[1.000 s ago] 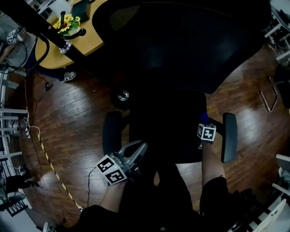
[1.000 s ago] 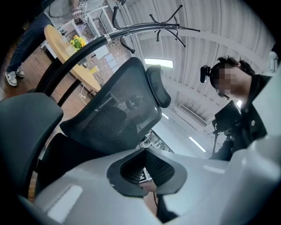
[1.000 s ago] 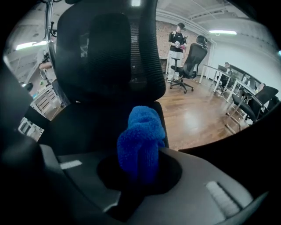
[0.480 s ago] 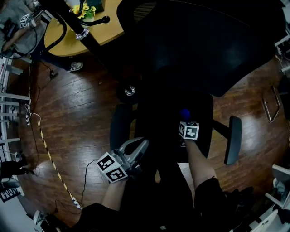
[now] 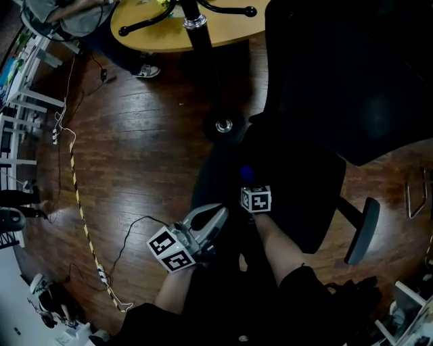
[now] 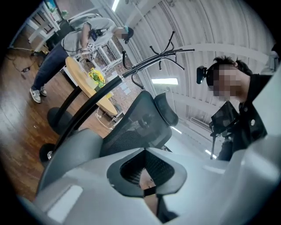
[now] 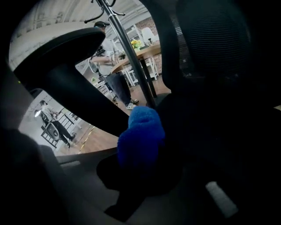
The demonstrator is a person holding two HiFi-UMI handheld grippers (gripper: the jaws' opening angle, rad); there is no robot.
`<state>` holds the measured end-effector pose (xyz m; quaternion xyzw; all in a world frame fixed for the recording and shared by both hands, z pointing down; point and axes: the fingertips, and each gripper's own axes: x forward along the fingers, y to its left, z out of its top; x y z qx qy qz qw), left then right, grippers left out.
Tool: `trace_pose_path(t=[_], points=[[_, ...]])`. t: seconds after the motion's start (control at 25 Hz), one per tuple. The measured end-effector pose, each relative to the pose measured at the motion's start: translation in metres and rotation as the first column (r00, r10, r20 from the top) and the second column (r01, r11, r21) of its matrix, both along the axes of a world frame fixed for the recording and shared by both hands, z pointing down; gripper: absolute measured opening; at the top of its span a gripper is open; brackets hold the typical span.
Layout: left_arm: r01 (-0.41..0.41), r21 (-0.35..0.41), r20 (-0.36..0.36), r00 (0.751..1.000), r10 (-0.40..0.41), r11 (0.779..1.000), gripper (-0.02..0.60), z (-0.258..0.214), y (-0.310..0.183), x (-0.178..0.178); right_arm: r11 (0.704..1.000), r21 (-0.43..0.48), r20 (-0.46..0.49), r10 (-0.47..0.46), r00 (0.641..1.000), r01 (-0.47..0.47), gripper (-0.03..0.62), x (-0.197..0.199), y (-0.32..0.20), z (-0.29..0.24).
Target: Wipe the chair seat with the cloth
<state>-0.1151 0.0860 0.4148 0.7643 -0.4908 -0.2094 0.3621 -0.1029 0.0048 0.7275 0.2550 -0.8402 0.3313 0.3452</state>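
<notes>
A black office chair fills the right of the head view, its seat (image 5: 298,182) below the tall backrest (image 5: 352,74). My right gripper (image 5: 247,182) is over the seat's front left part, shut on a blue cloth (image 5: 246,173) that touches the seat. In the right gripper view the cloth (image 7: 140,138) bulges out between the dark jaws of the right gripper (image 7: 140,169). My left gripper (image 5: 219,214) hovers just off the seat's front left corner, shut with nothing in it. The left gripper (image 6: 145,151) points up past the mesh backrest (image 6: 136,127).
The chair's armrests (image 5: 362,232) stick out at both sides. A black pole with a round base (image 5: 223,125) stands beside a round wooden table (image 5: 183,37). A person (image 5: 67,13) is at the table. Cables (image 5: 78,203) trail over the wooden floor; white frames (image 5: 17,128) line the left.
My right gripper has slid left across the seat with the blue cloth, from near the right armrest to the front left. The left gripper has stayed put. The view has shifted.
</notes>
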Motion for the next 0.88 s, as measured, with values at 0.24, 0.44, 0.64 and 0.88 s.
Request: trace_pose_path(t=[0.24, 0.44, 0.64, 0.88], points=[[-0.013, -0.008, 0.001, 1.000, 0.013, 1.000, 0.002, 0.006, 0.003, 0.000, 0.999, 0.055, -0.003, 0.002, 1.000, -0.002, 0.035, 0.015, -0.006, 0.007], [-0.092, -0.004, 0.009, 0.996, 0.092, 0.996, 0.002, 0.006, -0.005, 0.021, 0.989, 0.056, -0.052, 0.142, 0.989, -0.139, 0.035, 0.092, -0.022, 0.016], [-0.186, -0.001, 0.011, 0.983, 0.186, 0.983, 0.002, 0.007, -0.022, 0.057, 0.956, 0.093, -0.138, 0.289, 0.947, -0.278, 0.035, 0.212, -0.046, 0.020], [-0.336, 0.004, 0.012, 0.942, 0.336, 0.942, 0.002, 0.013, -0.044, 0.116, 0.892, 0.145, -0.193, 0.450, 0.872, -0.428, 0.035, 0.338, -0.058, 0.008]])
